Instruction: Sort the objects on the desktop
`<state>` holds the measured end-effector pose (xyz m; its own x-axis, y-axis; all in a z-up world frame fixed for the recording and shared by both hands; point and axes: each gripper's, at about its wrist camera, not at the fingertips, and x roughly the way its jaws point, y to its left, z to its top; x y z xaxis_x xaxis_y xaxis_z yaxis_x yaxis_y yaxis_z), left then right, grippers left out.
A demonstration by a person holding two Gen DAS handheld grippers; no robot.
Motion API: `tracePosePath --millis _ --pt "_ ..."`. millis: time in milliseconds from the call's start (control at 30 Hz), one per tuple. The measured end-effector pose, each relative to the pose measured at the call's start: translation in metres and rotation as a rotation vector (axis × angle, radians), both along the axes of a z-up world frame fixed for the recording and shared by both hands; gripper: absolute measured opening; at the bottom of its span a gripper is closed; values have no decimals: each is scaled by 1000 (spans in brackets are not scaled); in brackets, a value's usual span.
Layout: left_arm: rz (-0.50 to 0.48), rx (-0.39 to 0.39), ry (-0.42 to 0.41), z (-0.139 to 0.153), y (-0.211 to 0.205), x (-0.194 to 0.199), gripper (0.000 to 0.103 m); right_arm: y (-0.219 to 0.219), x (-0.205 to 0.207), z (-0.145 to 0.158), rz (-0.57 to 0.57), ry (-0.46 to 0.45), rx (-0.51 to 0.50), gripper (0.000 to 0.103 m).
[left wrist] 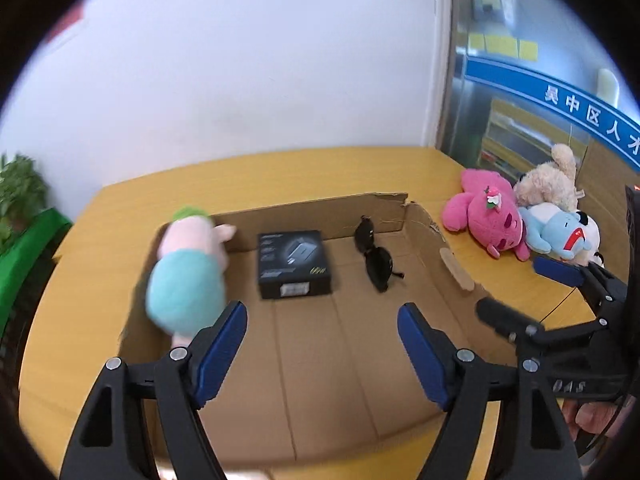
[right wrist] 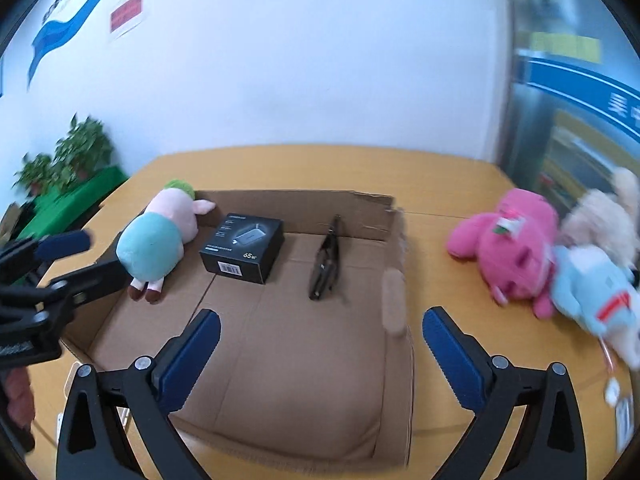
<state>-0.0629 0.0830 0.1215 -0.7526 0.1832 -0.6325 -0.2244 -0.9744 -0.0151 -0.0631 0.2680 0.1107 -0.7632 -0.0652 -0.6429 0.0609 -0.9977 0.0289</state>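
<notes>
An open cardboard box (left wrist: 320,364) (right wrist: 280,360) lies on the yellow table. Inside it are a pig plush in a teal dress (left wrist: 188,276) (right wrist: 160,240) at the left wall, a black charger box (left wrist: 294,262) (right wrist: 244,246) and black sunglasses (left wrist: 376,258) (right wrist: 326,262). Right of the box lie a pink plush (left wrist: 488,216) (right wrist: 508,248), a light blue plush (left wrist: 560,232) (right wrist: 592,288) and a beige plush (left wrist: 548,184) (right wrist: 600,212). My left gripper (left wrist: 322,356) is open and empty over the box. My right gripper (right wrist: 320,360) is open and empty over the box's right wall.
The yellow table (left wrist: 260,172) (right wrist: 320,164) stands against a white wall. Green plants (left wrist: 20,196) (right wrist: 68,160) stand at the left. A glass door with blue signage (left wrist: 540,92) is at the right. A white tag (right wrist: 624,416) lies near the table's right edge.
</notes>
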Motion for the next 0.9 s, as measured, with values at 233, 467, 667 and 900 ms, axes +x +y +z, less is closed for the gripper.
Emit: tracePosePath --millis 233,467,667,900 --pt "125 -46 78 0 -22 64 78 -16 49 0 -13 22 20 103" --pt "150 -4 71 -2 -40 91 78 -30 78 -4 13 24 10 103" --pt "150 -2 70 -7 -38 96 78 -34 88 -11 16 9 8 103" --pt "134 -15 49 -15 -36 96 78 -31 87 -16 15 -2 -10 103"
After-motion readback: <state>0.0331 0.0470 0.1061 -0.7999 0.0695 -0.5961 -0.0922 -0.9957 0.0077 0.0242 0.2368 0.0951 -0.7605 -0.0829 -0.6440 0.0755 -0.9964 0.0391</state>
